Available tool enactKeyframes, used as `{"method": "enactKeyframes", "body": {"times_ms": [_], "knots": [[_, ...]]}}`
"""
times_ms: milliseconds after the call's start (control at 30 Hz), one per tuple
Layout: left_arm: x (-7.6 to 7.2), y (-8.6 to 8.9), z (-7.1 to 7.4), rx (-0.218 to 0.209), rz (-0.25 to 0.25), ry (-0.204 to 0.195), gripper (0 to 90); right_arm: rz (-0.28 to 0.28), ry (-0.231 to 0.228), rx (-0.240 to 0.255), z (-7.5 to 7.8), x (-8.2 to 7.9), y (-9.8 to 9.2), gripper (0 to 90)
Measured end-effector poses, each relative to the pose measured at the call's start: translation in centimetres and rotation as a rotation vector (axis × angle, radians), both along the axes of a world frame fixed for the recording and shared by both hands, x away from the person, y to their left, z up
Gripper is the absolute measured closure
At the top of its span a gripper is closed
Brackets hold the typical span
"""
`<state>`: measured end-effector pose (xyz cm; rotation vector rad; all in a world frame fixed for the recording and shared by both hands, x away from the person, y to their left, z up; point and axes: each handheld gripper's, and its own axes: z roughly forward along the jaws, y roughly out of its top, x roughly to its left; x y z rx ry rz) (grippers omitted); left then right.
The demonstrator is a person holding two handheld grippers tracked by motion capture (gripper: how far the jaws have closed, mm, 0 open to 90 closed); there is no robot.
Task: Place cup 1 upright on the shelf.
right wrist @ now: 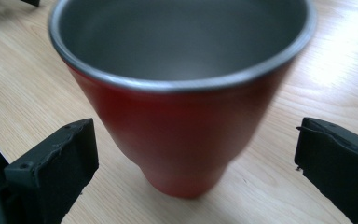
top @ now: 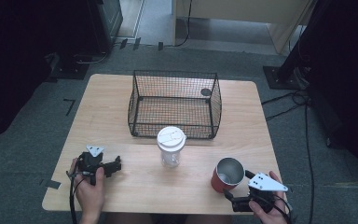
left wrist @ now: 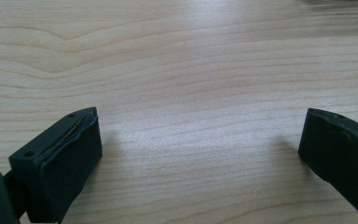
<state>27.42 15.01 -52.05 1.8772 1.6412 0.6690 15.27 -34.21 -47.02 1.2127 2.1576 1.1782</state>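
Observation:
A red metal cup (top: pixel 227 175) with a bare steel inside stands upright near the table's front right. My right gripper (top: pixel 237 185) is right behind it, open. In the right gripper view the red cup (right wrist: pixel 182 126) rises between the two black jaws of my right gripper (right wrist: pixel 196 140), with a gap on each side. A clear plastic cup with a white lid (top: pixel 171 146) stands mid-table. My left gripper (top: pixel 117 166) lies at the front left, pointing right. Its jaws are wide apart, and in its own view my left gripper (left wrist: pixel 200 149) is open over bare wood.
A black wire basket (top: pixel 175 103), open at the top and with nothing in it, sits at the back middle of the wooden table (top: pixel 107 116). Cables and stand bases lie on the grey floor around the table.

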Motion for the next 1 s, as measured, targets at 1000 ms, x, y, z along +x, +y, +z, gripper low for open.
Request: {"method": "enactKeyframes", "body": {"times_ms": [1000], "knots": [[0.0, 0.0, 0.0, 0.000, 0.000, 0.000, 0.1, -0.099, -0.069, 0.079, 0.0, 1.0, 3.0, 2.7]]}}
